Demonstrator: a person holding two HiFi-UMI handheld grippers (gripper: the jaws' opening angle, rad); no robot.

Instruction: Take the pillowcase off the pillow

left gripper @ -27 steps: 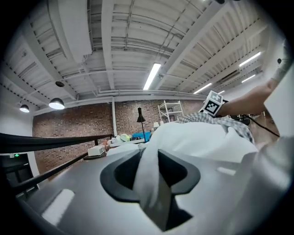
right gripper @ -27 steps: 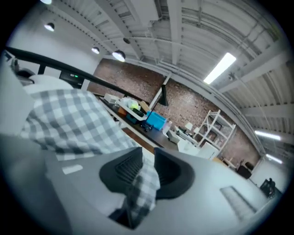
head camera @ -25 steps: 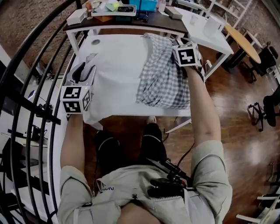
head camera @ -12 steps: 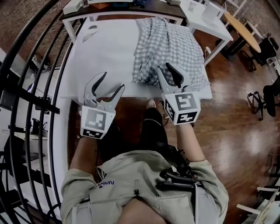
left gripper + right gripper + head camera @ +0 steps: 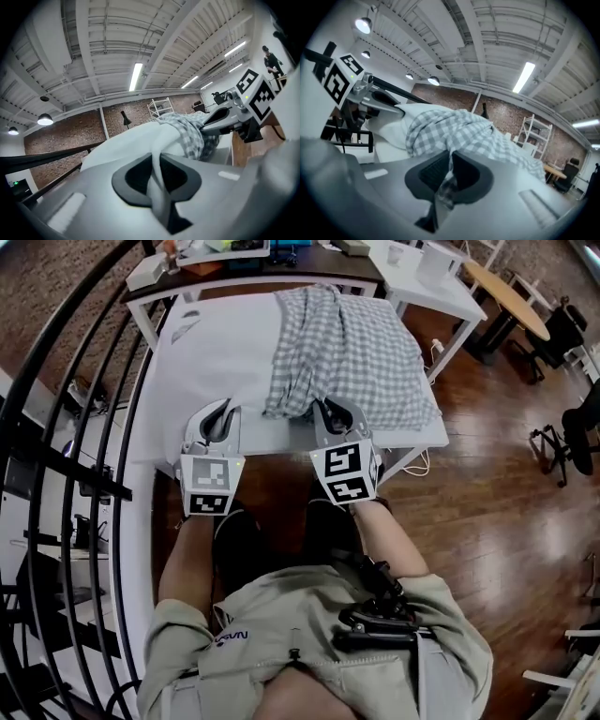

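A white pillow [image 5: 220, 348] lies on the white table [image 5: 433, 434], its right part still inside a grey checked pillowcase [image 5: 352, 343]. My left gripper [image 5: 217, 413] is at the table's near edge, its jaws closing, and the pads pinch a fold of the white pillow [image 5: 136, 140]. My right gripper [image 5: 333, 409] is beside it, jaws also closing, pinching the near hem of the checked pillowcase [image 5: 450, 131]. In the left gripper view the left gripper [image 5: 157, 159] holds white cloth. In the right gripper view the right gripper [image 5: 449, 173] holds checked cloth.
A dark desk [image 5: 234, 268] with small items stands behind the table. A white table [image 5: 427, 282] and a round wooden table [image 5: 506, 296] are at the back right. Black railing bars [image 5: 84, 381] curve along the left. My knees are under the table's near edge.
Both grippers came back from the table's middle and far side to its near edge. Their jaws, wide half a second ago, now pinch cloth.
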